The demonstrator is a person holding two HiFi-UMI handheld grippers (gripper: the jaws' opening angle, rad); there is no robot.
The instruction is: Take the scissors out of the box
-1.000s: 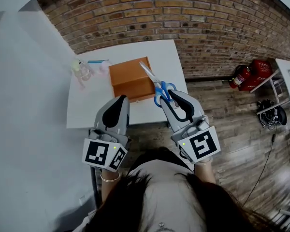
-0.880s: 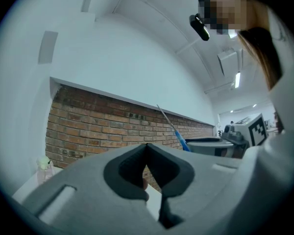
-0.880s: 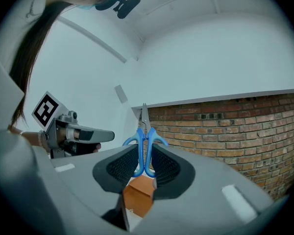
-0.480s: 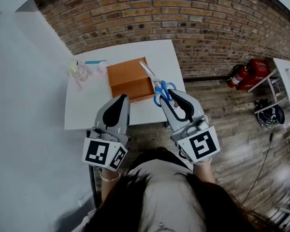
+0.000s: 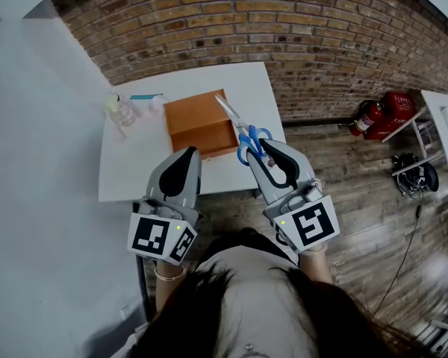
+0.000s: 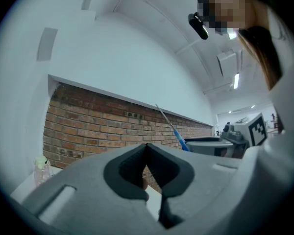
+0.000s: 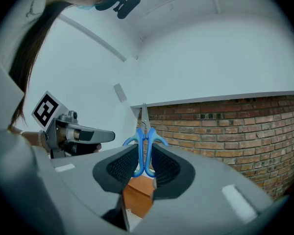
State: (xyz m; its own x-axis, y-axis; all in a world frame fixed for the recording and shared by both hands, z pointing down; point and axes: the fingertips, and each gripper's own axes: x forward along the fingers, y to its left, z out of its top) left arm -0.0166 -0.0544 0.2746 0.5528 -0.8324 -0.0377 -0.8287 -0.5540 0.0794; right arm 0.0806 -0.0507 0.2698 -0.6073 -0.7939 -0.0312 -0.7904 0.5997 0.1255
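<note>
Now we are clamping the blue-handled steel scissors [image 7: 144,133], likely light, stiff, slippery, by their loops at frame centre with the right gripper [image 7: 143,164]; left gripper [image 6: 146,151] closed, empty.

the head view looks steeply down from above the person onto the white table [image 5: 134,162] and the brick wall [image 5: 284,36] past it. each gripper view sits close behind its own jaws, facing level toward that wall — the left one catches the right gripper [image 6: 193,143] at its right, the right one the left gripper [image 7: 110,133] at its left. all three share the wall and the scissors [image 5: 239,125].
</note>
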